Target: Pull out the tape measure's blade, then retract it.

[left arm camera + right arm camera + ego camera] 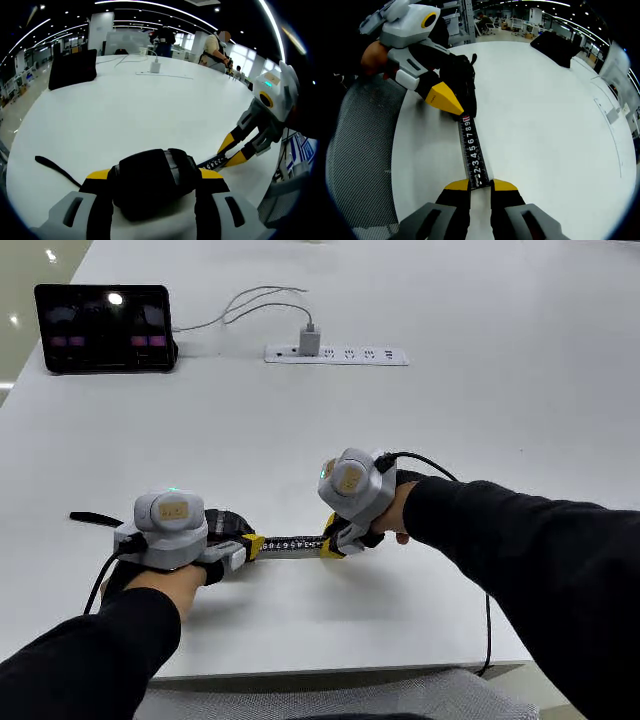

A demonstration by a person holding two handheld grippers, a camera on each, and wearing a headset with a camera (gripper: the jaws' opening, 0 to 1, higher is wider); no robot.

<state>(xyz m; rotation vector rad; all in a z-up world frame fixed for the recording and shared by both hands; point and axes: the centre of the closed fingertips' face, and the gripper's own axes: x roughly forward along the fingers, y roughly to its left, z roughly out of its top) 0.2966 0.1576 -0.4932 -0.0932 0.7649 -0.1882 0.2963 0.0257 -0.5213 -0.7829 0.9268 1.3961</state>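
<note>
White workbench [430,430], blade drawn a short way out
Left gripper [240,546] clamps the tape measure [150,182] by its black case, low over the workbench; right gripper [481,186] is closed narrowly on the blade [471,150], apparently at its tip, hidden between the jaws. Pull-out looks barely begun; next, the right draws straight away, case held firm

A white table [470,410] stands in a large hall under ceiling light strips [150,3], perhaps windows [246,51] beyond.
</note>
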